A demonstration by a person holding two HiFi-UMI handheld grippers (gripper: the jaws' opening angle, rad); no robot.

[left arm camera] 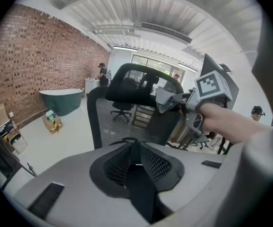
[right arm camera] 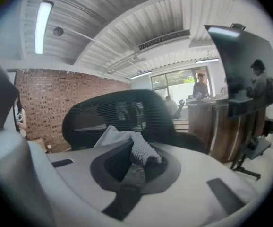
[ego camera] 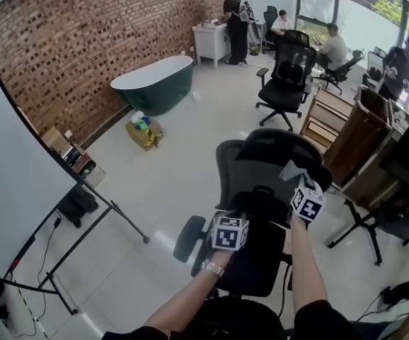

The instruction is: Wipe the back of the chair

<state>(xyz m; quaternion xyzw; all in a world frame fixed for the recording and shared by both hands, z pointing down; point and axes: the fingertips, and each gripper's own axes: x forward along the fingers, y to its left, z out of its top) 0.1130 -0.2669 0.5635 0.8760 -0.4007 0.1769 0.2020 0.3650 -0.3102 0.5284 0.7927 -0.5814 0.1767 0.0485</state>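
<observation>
A black office chair stands just ahead of me, its mesh back facing me under a curved headrest. My right gripper is shut on a grey cloth and holds it up beside the headrest's right end. In the right gripper view the cloth bunches between the jaws, with the headrest close behind it. My left gripper hangs lower, in front of the chair's back. Its jaws are shut with nothing in them, and the mesh back lies ahead, apart from them.
A whiteboard on a stand fills the left side, its legs reaching toward the chair. A green bathtub and a cardboard box sit by the brick wall. Another black chair, wooden cabinets and several people are farther back.
</observation>
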